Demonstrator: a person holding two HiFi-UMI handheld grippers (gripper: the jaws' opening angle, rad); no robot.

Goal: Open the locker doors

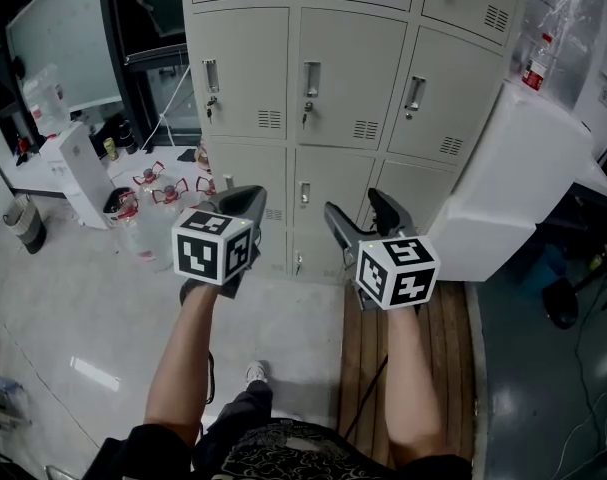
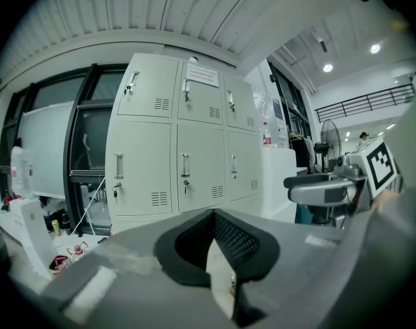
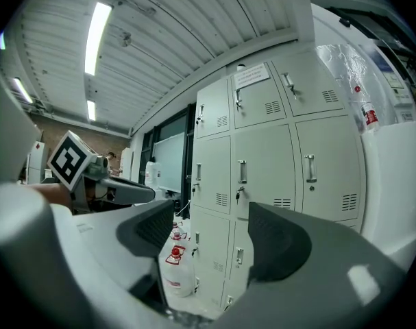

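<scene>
A bank of pale grey lockers [image 1: 348, 78] stands in front of me with every door in view shut. Each door has a metal handle [image 1: 311, 78], and some have keys hanging. The same lockers [image 2: 184, 149] fill the left gripper view, and the lockers [image 3: 276, 156] also show in the right gripper view. My left gripper [image 1: 245, 200] is held well short of the lower doors; its jaws meet, shut on nothing [image 2: 213, 214]. My right gripper [image 1: 355, 208] hovers beside it, open and empty [image 3: 211, 242], also apart from the doors.
A large white box [image 1: 513, 178] leans against the lockers' right side, with a red-labelled bottle [image 1: 536, 63] above it. Several red-capped water jugs [image 1: 153, 193] stand on the floor at the left. A wooden bench [image 1: 453, 338] lies under my right arm. A bin [image 1: 25, 223] stands far left.
</scene>
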